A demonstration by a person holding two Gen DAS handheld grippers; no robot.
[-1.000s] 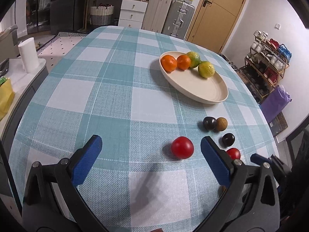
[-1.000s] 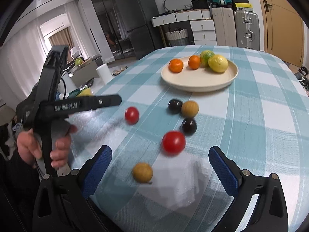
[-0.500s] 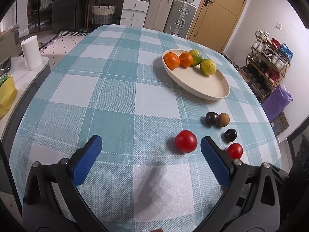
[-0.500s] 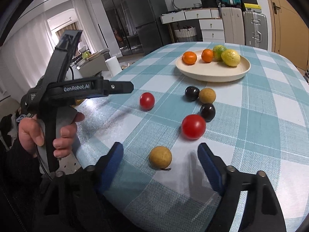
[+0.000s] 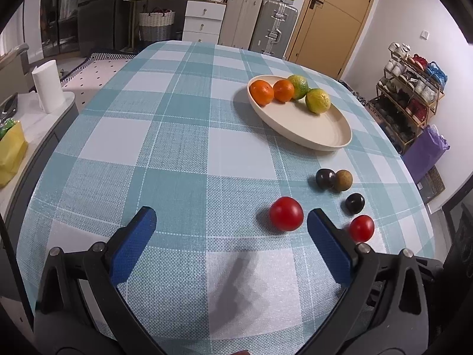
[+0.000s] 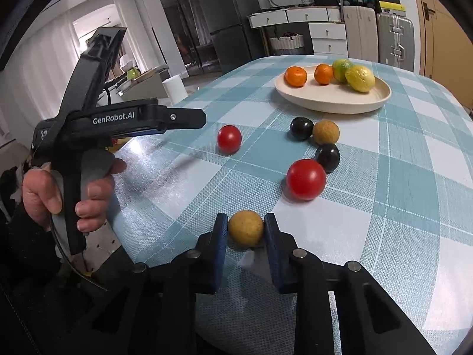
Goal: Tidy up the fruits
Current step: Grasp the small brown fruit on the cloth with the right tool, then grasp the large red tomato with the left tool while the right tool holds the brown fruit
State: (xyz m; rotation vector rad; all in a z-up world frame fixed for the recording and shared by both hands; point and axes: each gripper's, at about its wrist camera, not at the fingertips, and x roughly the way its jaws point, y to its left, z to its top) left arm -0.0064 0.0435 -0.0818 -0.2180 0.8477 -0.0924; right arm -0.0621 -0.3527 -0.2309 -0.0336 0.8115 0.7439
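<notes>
Tan fruit [image 6: 245,228]: small, round, matte yellow-brown; lies on the checked tablecloth [image 6: 399,195] near the table's front edge, framed between the blue pads.
Right gripper [image 6: 246,230]: jaws closing, pads seen pressed on both sides of the tan fruit.
Left gripper [image 5: 230,222]: spread wide, nothing between the pads; nearer red tomato [image 5: 286,213] lies just beside the right pad.
Loose fruit: second red tomato [image 6: 306,179], two dark plums, another tan ball are clustered mid-table.
Plate [image 6: 334,103]: cream; two oranges, two yellow-green citrus are held.
Right view only: tan fruit, hand [image 6: 68,195] on the left gripper's handle.
Left view only: shoe rack [image 5: 411,88], purple bag.
</notes>
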